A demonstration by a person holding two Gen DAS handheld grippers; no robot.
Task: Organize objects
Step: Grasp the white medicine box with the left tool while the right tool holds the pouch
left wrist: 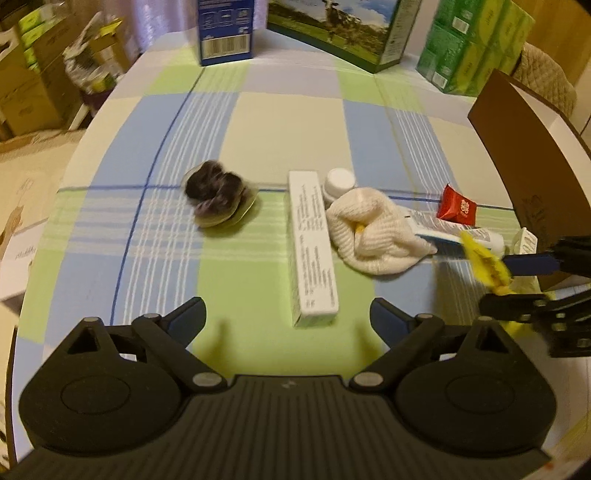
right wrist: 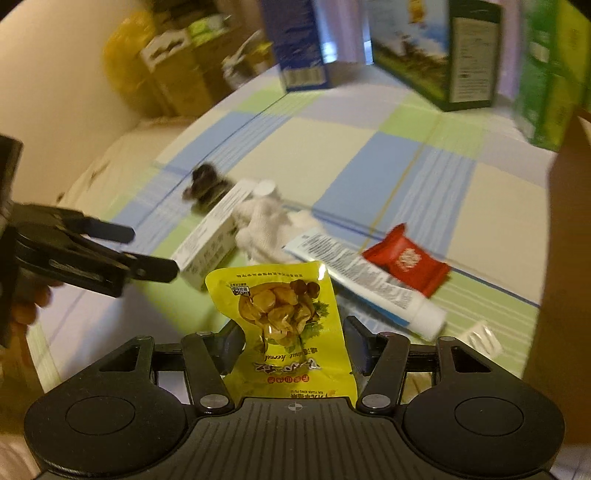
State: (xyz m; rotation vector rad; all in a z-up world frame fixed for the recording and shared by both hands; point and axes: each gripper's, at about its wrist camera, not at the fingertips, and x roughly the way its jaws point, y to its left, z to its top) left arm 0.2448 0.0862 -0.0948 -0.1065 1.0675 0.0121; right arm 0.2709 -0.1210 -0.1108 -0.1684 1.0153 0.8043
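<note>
— How far along is the tidying, from where you stand?

— Barely begun, I'd say. The right gripper (right wrist: 293, 345) has its fingers closed on a yellow snack packet (right wrist: 284, 325), held up off the checked tablecloth (left wrist: 280, 122). Everything else is on the cloth: the long white carton (left wrist: 313, 247), the white knitted cloth (left wrist: 373, 236), the toothpaste tube (right wrist: 365, 277), the red sachet (right wrist: 406, 260) and the dark bundle (left wrist: 218, 195) off by itself.

— And the other hand?

— The left gripper (left wrist: 288, 317) hovers with its fingers spread wide and nothing between them, just short of the carton's near end.

— Where does the packet go?

— Likely the brown cardboard box (left wrist: 524, 155) at the right edge, though I can't see inside it.

— Anything in the way?

— The tube, sachet and a small white piece (right wrist: 482, 336) lie between the packet and that box. A white jar (left wrist: 338, 182) sits half behind the knitted cloth. The tall cartons (left wrist: 225, 29) at the far side are well apart.
</note>
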